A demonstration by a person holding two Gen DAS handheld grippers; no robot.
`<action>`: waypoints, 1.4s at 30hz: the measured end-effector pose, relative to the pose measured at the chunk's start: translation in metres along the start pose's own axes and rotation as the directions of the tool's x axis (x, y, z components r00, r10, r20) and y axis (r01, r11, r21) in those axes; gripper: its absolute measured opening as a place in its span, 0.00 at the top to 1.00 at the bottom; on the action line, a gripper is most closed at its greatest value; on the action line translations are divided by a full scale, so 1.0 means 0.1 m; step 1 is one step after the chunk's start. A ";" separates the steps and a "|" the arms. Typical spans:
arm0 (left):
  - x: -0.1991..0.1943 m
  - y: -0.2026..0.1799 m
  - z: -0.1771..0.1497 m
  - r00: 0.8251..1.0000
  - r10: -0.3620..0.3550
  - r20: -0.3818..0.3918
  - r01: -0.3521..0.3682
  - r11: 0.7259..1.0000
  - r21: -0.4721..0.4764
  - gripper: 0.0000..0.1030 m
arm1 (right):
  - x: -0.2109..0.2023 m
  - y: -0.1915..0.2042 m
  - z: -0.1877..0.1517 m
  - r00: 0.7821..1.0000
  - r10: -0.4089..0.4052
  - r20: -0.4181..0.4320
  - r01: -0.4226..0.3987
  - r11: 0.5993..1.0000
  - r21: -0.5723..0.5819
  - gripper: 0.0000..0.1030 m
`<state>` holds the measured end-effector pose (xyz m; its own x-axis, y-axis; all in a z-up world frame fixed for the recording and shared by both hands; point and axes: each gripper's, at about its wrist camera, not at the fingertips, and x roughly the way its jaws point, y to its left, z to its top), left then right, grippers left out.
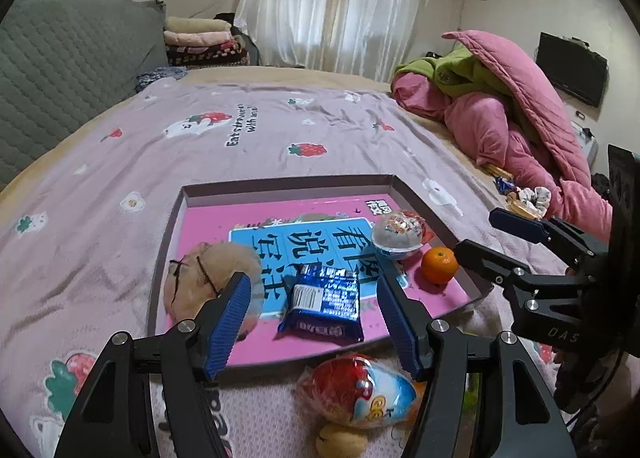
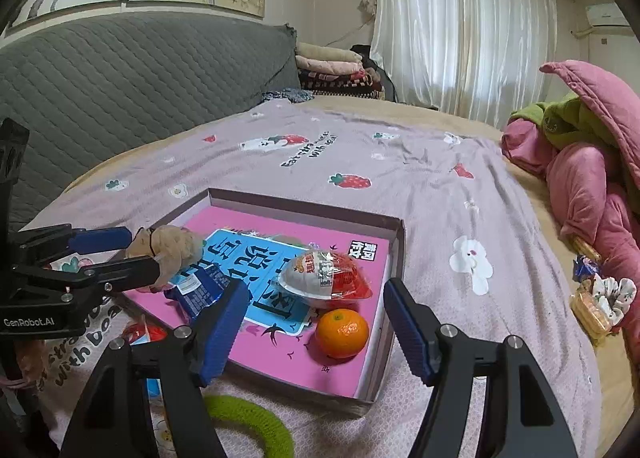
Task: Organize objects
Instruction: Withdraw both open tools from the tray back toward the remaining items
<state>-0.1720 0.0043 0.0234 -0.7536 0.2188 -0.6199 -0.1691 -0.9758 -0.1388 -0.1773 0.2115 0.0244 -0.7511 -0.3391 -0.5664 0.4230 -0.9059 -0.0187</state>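
A shallow box (image 1: 280, 183) with a pink floor lies on the bed (image 2: 400, 162). In it are a beige plush toy (image 1: 208, 270), a blue snack packet (image 1: 324, 306), a wrapped toy egg (image 1: 398, 235) and an orange (image 1: 439, 265). My left gripper (image 1: 314, 322) is open and empty, hovering over the box's near edge around the blue packet. A second wrapped egg (image 1: 360, 390) lies on the bed below it. My right gripper (image 2: 316, 334) is open and empty above the orange (image 2: 342, 332) at the box's near right corner (image 2: 366, 402).
A green ring (image 2: 252, 422) lies on the bed near my right gripper. Small snacks and a hair tie (image 2: 596, 298) sit at the right by a pink quilt pile (image 2: 592, 162). A grey headboard (image 2: 120, 90) stands at the left.
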 end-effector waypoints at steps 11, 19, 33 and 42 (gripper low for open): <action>-0.23 0.00 -0.16 1.000 0.027 0.006 -0.027 1.000 -0.007 0.35 | -0.22 0.01 0.03 0.998 0.020 0.062 -0.020 1.000 -0.003 0.32; -0.38 -0.05 -0.25 0.999 0.040 0.008 -0.040 0.999 0.007 0.35 | -0.40 0.09 0.02 0.994 0.029 0.103 -0.027 0.999 -0.029 0.32; -0.59 -0.11 -0.38 0.999 0.039 0.011 -0.039 0.999 0.023 0.35 | -0.66 0.18 -0.07 0.985 0.040 0.165 -0.036 0.999 -0.027 0.32; -0.61 -0.15 -0.56 0.999 0.034 -0.016 -0.033 0.999 0.037 0.35 | -0.71 0.21 -0.16 0.986 0.033 0.162 -0.029 0.999 -0.027 0.32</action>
<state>-0.0873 0.0053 0.0200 -0.7486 0.1856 -0.6364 -0.1672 -0.9818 -0.0897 -0.1068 0.2202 0.0514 -0.8086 -0.4057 -0.4261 0.4586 -0.8883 -0.0243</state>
